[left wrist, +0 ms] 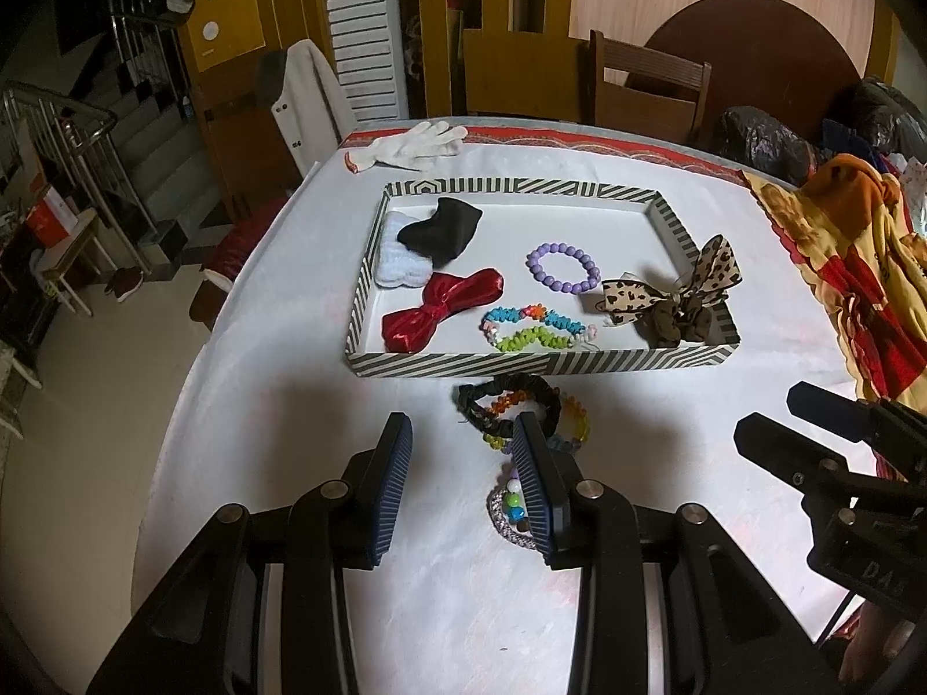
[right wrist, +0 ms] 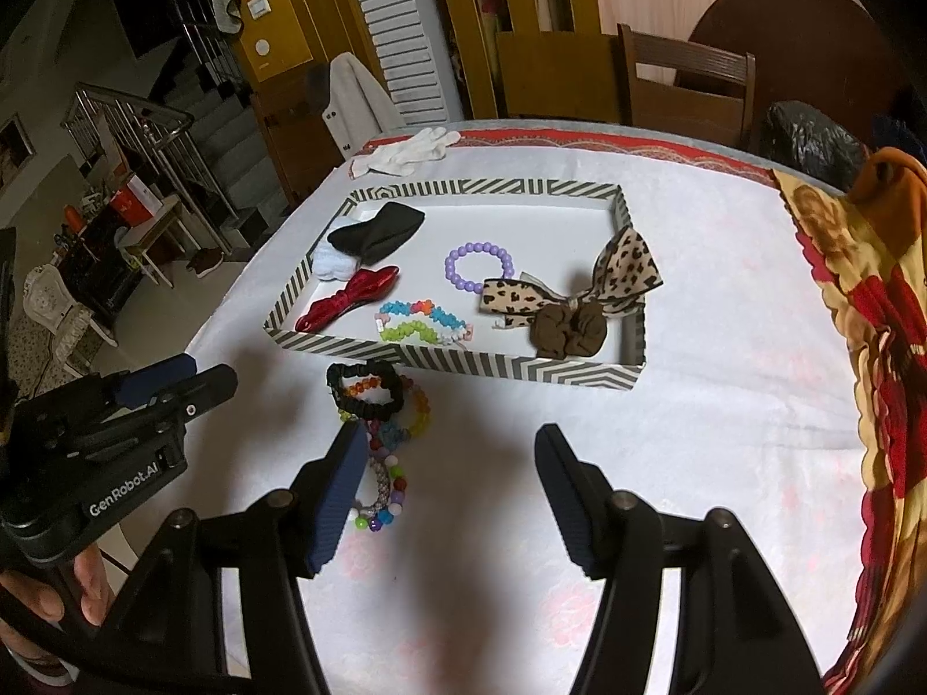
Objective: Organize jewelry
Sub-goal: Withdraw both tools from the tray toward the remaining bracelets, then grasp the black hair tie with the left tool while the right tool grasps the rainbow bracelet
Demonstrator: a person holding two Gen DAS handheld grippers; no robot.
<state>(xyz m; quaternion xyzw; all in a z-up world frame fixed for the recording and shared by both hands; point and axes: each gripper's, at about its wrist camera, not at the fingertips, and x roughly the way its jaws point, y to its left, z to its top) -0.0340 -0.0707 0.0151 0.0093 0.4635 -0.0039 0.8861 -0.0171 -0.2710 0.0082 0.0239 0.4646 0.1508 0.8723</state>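
A striped tray (left wrist: 521, 362) (right wrist: 463, 362) on the white table holds a black bow (left wrist: 443, 229), a red bow (left wrist: 440, 313), a purple bead bracelet (left wrist: 562, 267), a multicoloured bracelet (left wrist: 530, 329) and a leopard bow (left wrist: 666, 289) on a brown scrunchie. In front of the tray lie a black scrunchie (left wrist: 521, 380) (right wrist: 371, 409), a rainbow bead bracelet (left wrist: 573, 428) (right wrist: 420, 405) and a small heap of beaded bracelets (left wrist: 513, 504) (right wrist: 385, 498). My left gripper (left wrist: 460, 446) (right wrist: 208, 373) hovers open just left of this heap. On the heap's other side my right gripper (right wrist: 452, 446) (left wrist: 773, 414) is open too. Neither holds anything.
A white glove (left wrist: 414, 142) lies at the table's far edge. An orange and red blanket (left wrist: 857, 266) (right wrist: 857, 301) covers the right side. Wooden chairs (left wrist: 649, 87) stand behind the table. The table's left edge drops to the floor. A hand (right wrist: 87, 585) grips the left gripper's handle.
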